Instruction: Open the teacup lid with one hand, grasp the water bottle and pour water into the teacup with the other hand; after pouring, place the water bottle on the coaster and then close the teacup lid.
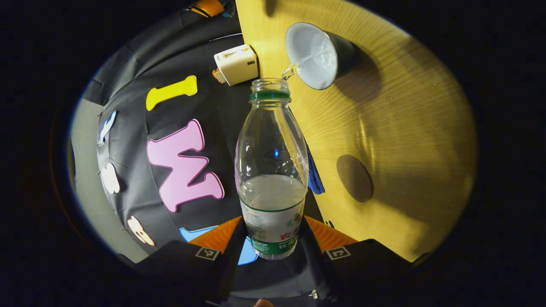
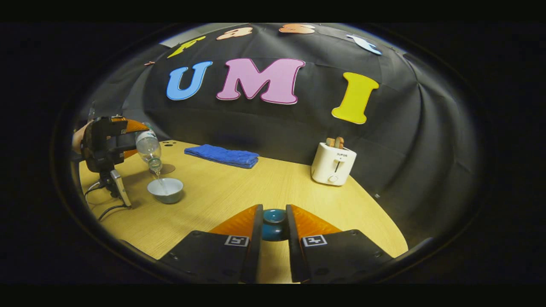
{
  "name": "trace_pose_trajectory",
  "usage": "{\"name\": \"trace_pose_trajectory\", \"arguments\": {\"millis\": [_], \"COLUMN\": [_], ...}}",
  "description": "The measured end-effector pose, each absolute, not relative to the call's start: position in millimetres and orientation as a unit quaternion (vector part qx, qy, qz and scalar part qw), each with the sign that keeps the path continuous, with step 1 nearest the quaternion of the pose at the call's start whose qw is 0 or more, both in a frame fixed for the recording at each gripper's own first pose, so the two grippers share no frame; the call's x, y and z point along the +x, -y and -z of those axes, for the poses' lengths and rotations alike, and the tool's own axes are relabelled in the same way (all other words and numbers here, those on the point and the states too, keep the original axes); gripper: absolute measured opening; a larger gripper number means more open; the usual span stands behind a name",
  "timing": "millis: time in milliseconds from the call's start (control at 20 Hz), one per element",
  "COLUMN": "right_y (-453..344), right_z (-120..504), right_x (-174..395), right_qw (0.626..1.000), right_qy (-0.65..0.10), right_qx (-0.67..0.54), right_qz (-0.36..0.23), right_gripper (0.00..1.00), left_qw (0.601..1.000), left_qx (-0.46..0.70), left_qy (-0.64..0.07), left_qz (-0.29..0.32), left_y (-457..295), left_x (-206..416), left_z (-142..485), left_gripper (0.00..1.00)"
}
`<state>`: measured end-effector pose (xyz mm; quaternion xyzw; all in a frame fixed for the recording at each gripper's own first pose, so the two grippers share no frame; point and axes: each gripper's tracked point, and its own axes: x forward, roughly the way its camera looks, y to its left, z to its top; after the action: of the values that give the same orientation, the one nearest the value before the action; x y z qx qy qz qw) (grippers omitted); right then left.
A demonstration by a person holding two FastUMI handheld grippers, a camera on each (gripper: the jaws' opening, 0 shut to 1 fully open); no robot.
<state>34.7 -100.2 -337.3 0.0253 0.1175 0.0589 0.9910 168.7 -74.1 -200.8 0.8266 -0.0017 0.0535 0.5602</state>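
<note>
In the left gripper view we see our left gripper point(image 1: 273, 238) closed on the lower body of the water bottle point(image 1: 271, 170), both fingers pressing its labelled sides; the bottle is uncapped, roughly half full, and tipped so that its mouth points toward 12 o'clock. A thin stream of water point(image 1: 294, 69) runs from the mouth into the open teacup point(image 1: 313, 55), which sits on the wooden worktop point(image 1: 405, 128) at about 1 o'clock. The round brown coaster point(image 1: 354, 178) lies bare on the worktop at 3 o'clock of the bottle, well apart from the teacup. In the right gripper view we see our right gripper point(image 2: 274, 226) narrowed around the dark blue teacup lid point(image 2: 274, 224), held between its fingers just above the worktop. Farther off, at 10 o'clock, the left gripper tilts the bottle over the teacup, a folded blue towel point(image 2: 222, 155) lies at 11 o'clock, and a white toaster point(image 2: 332, 163) stands at 1 o'clock
</note>
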Motion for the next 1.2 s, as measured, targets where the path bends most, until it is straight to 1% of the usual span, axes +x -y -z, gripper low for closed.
{"name": "trace_pose_trajectory", "arguments": {"millis": [300,350,500,550,700,800,850,900,950,1000,1050,1100,1200], "right_y": [107,108,111,110,107,105,105,104,104,103,103,103,102], "right_z": [340,340,342,342,339,340,340,339,339,338,339,338,336], "right_x": [34,34,33,34,33,33,33,33,33,33,33,32,32], "right_qw": [0.991,0.991,0.991,0.991,0.992,0.992,0.992,0.992,0.992,0.992,0.992,0.992,0.992], "right_qy": [-0.116,-0.116,-0.117,-0.116,-0.110,-0.110,-0.109,-0.108,-0.108,-0.107,-0.107,-0.106,-0.105], "right_qx": [0.025,0.026,0.027,0.026,0.021,0.017,0.017,0.018,0.018,0.018,0.018,0.018,0.017], "right_qz": [-0.056,-0.054,-0.053,-0.053,-0.059,-0.062,-0.062,-0.063,-0.062,-0.062,-0.062,-0.063,-0.064], "right_gripper": [0.30,0.35,0.35,0.30,0.31,0.30,0.35,0.35,0.31,0.30,0.35,0.30,0.30], "left_qw": [0.523,0.516,0.504,0.502,0.493,0.478,0.470,0.467,0.467,0.465,0.462,0.458,0.452], "left_qx": [0.850,0.854,0.861,0.862,0.866,0.872,0.874,0.874,0.873,0.874,0.876,0.877,0.880], "left_qy": [0.028,0.033,0.050,0.053,0.067,0.093,0.106,0.117,0.123,0.125,0.125,0.128,0.132], "left_qz": [-0.050,-0.050,-0.049,-0.047,-0.047,-0.057,-0.061,-0.065,-0.065,-0.065,-0.065,-0.066,-0.066], "left_y": [79,78,83,83,86,96,99,103,104,107,108,109,110], "left_x": [175,173,174,175,175,173,172,171,169,169,169,169,169], "left_z": [186,184,178,177,170,159,152,149,146,144,143,141,136], "left_gripper": [0.75,0.75,0.75,0.75,0.75,0.75,0.75,0.75,0.76,0.75,0.75,0.75,0.75]}}
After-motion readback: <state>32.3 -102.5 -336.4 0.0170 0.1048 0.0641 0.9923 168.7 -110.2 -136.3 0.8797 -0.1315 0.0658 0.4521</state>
